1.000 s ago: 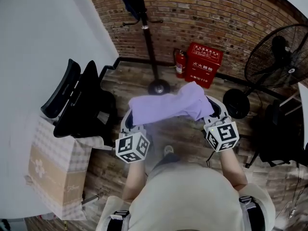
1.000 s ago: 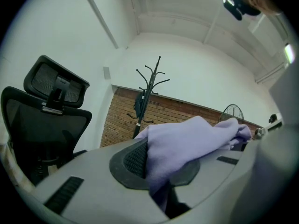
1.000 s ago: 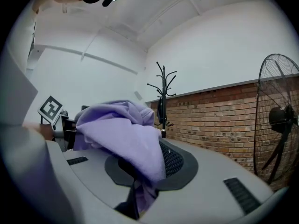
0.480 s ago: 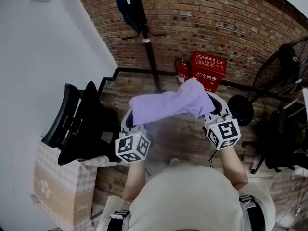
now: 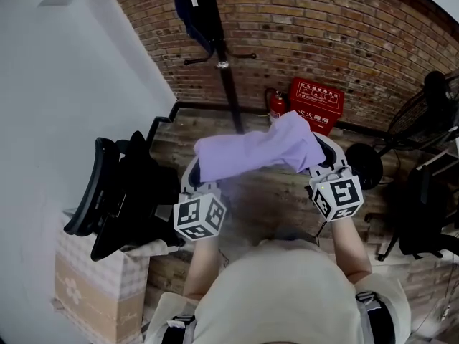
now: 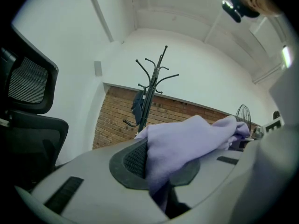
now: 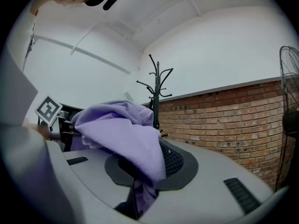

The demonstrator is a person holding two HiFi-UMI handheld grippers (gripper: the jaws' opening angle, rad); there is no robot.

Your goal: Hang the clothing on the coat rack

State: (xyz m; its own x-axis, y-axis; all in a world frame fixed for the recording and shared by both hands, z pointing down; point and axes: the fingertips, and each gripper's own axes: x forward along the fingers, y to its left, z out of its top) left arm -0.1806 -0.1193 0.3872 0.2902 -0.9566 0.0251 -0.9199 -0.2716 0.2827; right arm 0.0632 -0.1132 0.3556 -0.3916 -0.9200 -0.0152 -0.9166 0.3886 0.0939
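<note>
A black office chair [image 5: 122, 199] stands on the wooden floor [image 5: 272, 192] at the left, with a checked paper bag [image 5: 90, 285] (flower print) just beside it. A red cabinet [image 5: 315, 106] and a fire extinguisher [image 5: 276, 107] stand side by side against the brick wall [image 5: 344, 34]. What appears to be a floor fan [image 5: 434, 106] occupies the right edge.

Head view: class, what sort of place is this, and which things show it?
Probably an indoor office or studio corner: a black office chair, a coat rack against a brick wall, and a red fire-equipment box beside an extinguisher.
</note>
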